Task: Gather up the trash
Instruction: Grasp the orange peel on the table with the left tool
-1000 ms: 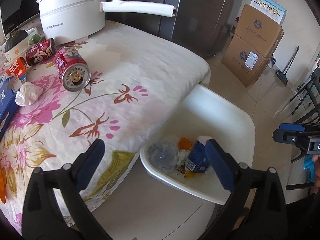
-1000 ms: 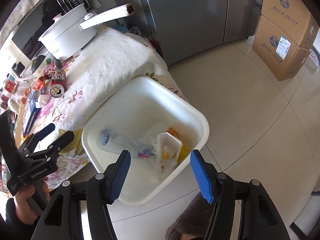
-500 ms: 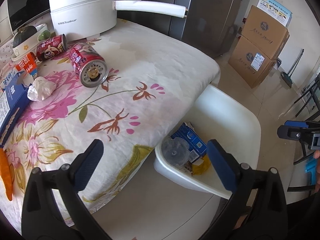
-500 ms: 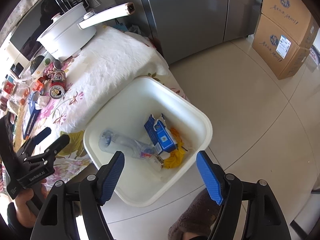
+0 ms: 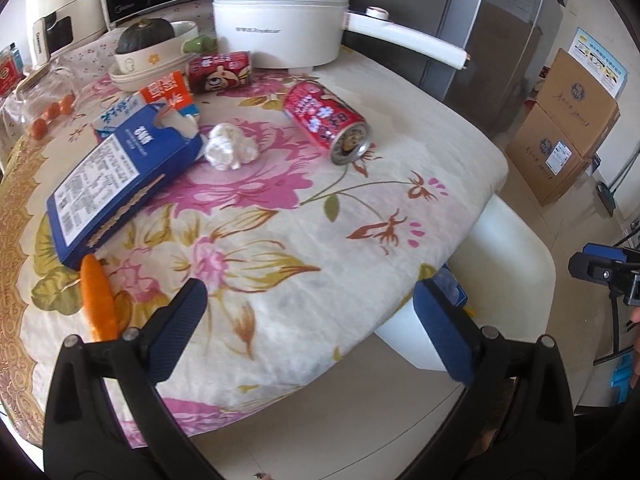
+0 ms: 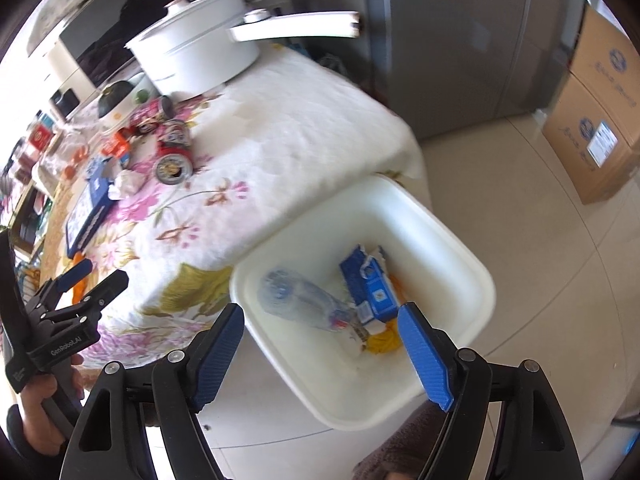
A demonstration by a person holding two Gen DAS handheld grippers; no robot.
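Note:
A white bin (image 6: 476,268) stands on the floor by the table corner; it holds a plastic bottle (image 6: 304,304), a blue carton (image 6: 372,292) and an orange wrapper (image 6: 384,342). My right gripper (image 6: 324,350) is open and empty above the bin's near rim. My left gripper (image 5: 320,328) is open and empty over the table's front edge. On the floral tablecloth lie a red can (image 5: 326,122), a crumpled tissue (image 5: 230,146), a blue box (image 5: 124,176), a second red can (image 5: 220,71), a small milk carton (image 5: 160,100) and a carrot (image 5: 98,300).
A white electric pot (image 5: 280,20) with a long handle stands at the table's back. A bowl with a dark squash (image 5: 152,46) sits left of it. A grey fridge (image 6: 460,40) and cardboard boxes (image 5: 568,128) stand on the tiled floor.
My left gripper has swung left from the bin toward the table, so the cans, tissue and blue box now fill its view. The blue carton has dropped into the bin. My right gripper shifted slightly.

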